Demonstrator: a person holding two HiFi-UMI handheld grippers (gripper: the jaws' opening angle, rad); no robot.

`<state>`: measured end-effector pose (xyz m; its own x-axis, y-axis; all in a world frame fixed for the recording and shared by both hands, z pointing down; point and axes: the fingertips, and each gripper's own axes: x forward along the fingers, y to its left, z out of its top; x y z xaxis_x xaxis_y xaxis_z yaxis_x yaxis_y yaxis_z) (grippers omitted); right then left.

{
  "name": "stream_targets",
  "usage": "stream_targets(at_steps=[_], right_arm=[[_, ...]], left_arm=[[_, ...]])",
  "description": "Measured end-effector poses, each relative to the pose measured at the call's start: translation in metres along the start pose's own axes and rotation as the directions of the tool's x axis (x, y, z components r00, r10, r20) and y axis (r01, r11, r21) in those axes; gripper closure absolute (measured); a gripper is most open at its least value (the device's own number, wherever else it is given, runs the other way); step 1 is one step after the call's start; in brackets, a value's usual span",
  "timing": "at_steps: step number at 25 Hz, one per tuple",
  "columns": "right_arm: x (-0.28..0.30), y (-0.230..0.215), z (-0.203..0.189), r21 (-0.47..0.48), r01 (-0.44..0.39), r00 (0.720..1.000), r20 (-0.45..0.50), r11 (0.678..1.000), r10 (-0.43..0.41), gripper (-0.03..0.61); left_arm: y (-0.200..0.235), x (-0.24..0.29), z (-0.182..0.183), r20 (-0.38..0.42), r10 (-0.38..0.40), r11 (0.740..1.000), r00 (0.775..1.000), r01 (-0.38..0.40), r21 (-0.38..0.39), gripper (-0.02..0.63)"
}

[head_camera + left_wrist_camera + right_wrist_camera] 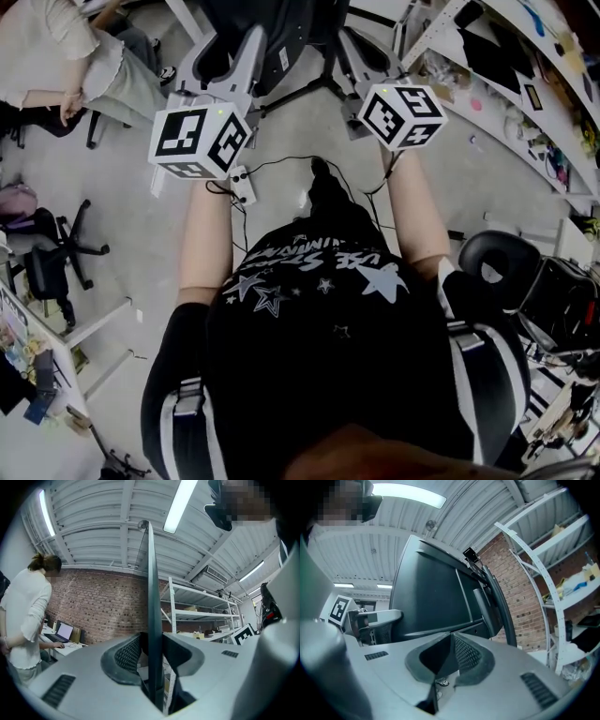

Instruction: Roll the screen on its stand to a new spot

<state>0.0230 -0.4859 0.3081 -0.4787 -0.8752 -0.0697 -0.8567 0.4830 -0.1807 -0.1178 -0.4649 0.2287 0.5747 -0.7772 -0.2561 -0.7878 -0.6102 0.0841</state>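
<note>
The screen [272, 28] is a large dark panel on a stand with black legs [309, 89] spread on the floor, just ahead of me. My left gripper [225, 52] is at its left side. In the left gripper view the panel [152, 597] stands edge-on between the jaws of my left gripper [152, 651], with the pads against both faces. My right gripper [367, 58] is at the screen's right side. In the right gripper view the screen's dark back [436, 597] fills the middle, and my right gripper [451, 641] has its tips together with nothing seen between them.
A white power strip [242, 185] and its cable lie on the floor at my feet. A person in white [66, 56] sits at the upper left. Black office chairs [56, 258] [502, 262] stand on both sides. White shelving [525, 84] lines the right.
</note>
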Motion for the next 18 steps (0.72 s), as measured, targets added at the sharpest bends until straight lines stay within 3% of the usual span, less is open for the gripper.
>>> stream_targets(at_steps=[10, 18], right_arm=[[-0.056, -0.001, 0.0, -0.021, 0.028, 1.0, -0.01, 0.999, -0.028, 0.571], [-0.113, 0.009, -0.004, -0.002, -0.005, 1.0, -0.019, 1.0, 0.005, 0.571]], left_arm=[[-0.034, -0.045, 0.008, 0.046, 0.033, 0.999, 0.998, -0.032, -0.007, 0.456], [-0.07, -0.071, 0.008, 0.031, 0.085, 0.996, 0.996, -0.085, -0.009, 0.457]])
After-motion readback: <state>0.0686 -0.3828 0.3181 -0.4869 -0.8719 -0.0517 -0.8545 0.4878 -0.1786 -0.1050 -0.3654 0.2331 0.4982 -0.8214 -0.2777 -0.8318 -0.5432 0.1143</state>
